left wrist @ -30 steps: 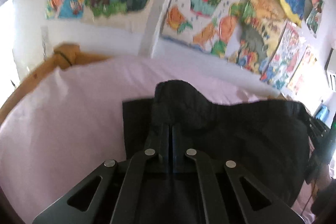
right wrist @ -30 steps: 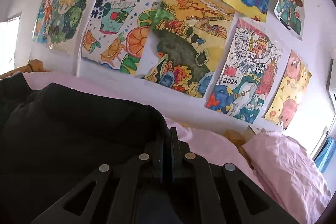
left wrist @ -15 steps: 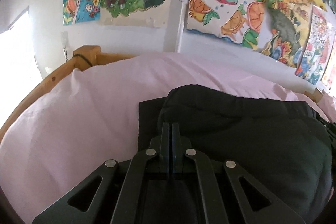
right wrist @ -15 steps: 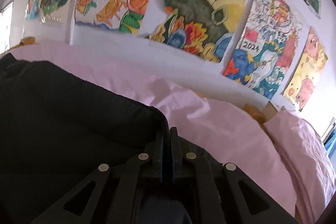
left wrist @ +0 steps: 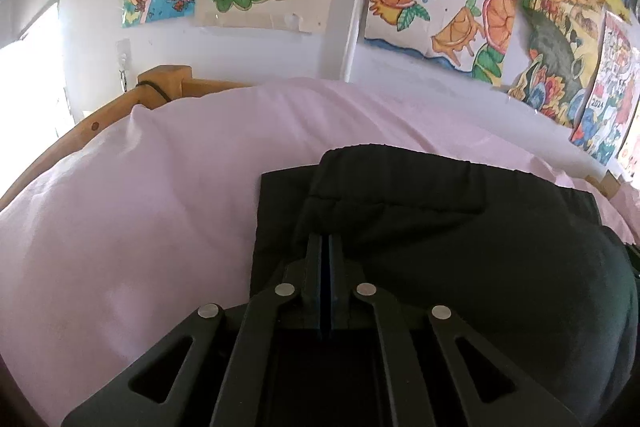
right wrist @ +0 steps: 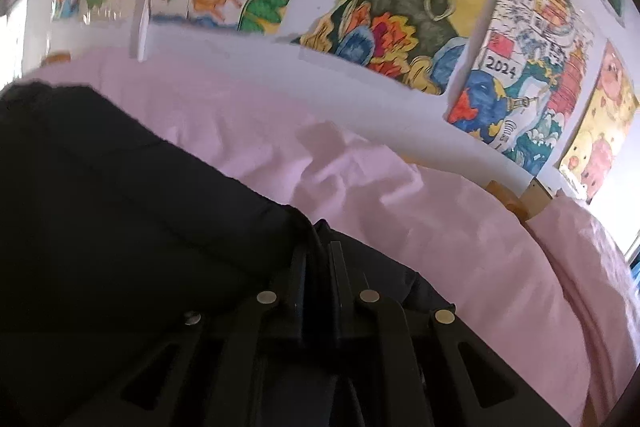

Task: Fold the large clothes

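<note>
two layers of the black garment (left wrist: 460, 239) lie in the lower right of the frame on the pink bed (left wrist: 140, 207). my left gripper (left wrist: 324, 247) and right gripper (right wrist: 318, 255) are both clamped on its folded-over edge. i judge this fold nearly laid, release and smoothing left.

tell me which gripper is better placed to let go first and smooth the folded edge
Left, likely. The left gripper holds the black garment where its top layer already lies over the lower one on the pink sheet. The right gripper view is blurred.
</note>
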Tool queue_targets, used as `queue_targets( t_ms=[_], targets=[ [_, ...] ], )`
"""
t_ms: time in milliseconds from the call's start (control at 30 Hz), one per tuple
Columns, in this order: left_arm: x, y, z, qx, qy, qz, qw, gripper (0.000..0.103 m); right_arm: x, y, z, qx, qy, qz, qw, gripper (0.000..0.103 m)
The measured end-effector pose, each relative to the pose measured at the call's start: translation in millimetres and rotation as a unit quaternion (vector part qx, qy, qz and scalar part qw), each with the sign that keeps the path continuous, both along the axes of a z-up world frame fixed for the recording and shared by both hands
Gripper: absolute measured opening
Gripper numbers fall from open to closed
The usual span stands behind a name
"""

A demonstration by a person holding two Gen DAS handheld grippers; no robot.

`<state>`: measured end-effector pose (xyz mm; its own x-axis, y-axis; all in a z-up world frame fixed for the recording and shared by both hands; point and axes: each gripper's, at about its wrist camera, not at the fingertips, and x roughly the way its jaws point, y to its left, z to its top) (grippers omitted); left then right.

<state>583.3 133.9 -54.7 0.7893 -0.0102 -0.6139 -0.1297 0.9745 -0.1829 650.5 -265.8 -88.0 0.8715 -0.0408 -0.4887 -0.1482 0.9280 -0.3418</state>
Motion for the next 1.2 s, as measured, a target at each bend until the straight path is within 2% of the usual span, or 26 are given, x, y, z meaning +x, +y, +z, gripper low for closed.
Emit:
queue_targets(
  t_ms=[33,67,100,133,167,200,267,333,400,467,567,633,733,867,1000,1200],
  targets=[
    [-3.4,0.3,4.4,0.0,-0.001,0.003,1.0,0.007,-3.7,-4.3,5.3,0.011,-0.005,0.002,1.0,0.02],
    [-5.3,-0.6,7.3,0.001,-0.002,0.005,1.0,0.016,-7.4,-8.4,10.9,0.022,-0.011,0.002,1.0,0.034],
    [-11.2,-1.8,13.8,0.002,-0.009,0.011,0.9999,0.04,-11.8,-12.4,17.2,0.032,-0.018,0.003,0.999,0.053],
    [-17.4,-3.4,19.4,0.001,-0.02,0.017,0.9997,0.055,-17.9,-17.2,24.8,0.042,-0.031,0.003,0.999,0.064],
    [-26.2,-5.4,25.3,-0.006,-0.039,0.023,0.9989,0.075,-25.5,-22.2,32.8,0.053,-0.046,0.004,0.998,0.078],
    [-34.7,-6.4,30.7,-0.016,-0.06,0.023,0.9978,0.078,-33.2,-26.6,40.2,0.066,-0.06,0.007,0.996,0.08],
    [-49.1,-16.1,41.9,-0.024,-0.083,0.005,0.9962,0.08,-42.1,-30.2,49.5,0.081,-0.062,0.015,0.995,0.081],
    [-56.0,-30.6,50.2,-0.016,-0.091,-0.02,0.9955,0.08,-52.9,-31.8,55.8,0.1,-0.048,0.032,0.993,0.083],
    [-65.0,-53.4,55.8,-0.005,-0.103,-0.064,0.9926,0.086,-67.3,-29.8,58.5,0.116,-0.037,0.057,0.991,0.089],
    [-72.8,-83.6,56.8,0.013,-0.111,-0.116,0.987,0.088,-79.2,-25.6,56.7,0.127,-0.021,0.08,0.988,0.09],
    [-74.4,-122.0,51.9,0.046,-0.108,-0.167,0.9789,0.088,-94.9,-14.0,48.1,0.122,0.001,0.107,0.987,0.09],
    [-67.1,-140.1,46.9,0.061,-0.104,-0.184,0.9756,0.088,-99.3,-4.8,41.5,0.11,0.008,0.119,0.987,0.09],
    [-47.6,-155.4,36.8,0.08,-0.085,-0.184,0.976,0.088,-98.2,4.8,34.6,0.092,0.004,0.123,0.988,0.091],
    [-28.6,-160.7,28.8,0.107,-0.074,-0.168,0.9772,0.088,-81.4,5.9,27.9,0.095,0.012,0.116,0.989,0.093],
    [-9.7,-157.6,19.5,0.124,-0.057,-0.145,0.98,0.099,-57.7,9.1,20.0,0.091,0.024,0.106,0.99,0.094],
    [22.7,-150.0,13.8,0.123,-0.046,-0.134,0.9822,0.102,-30.3,11.3,13.5,0.075,0.015,0.095,0.993,0.094]
  ],
)
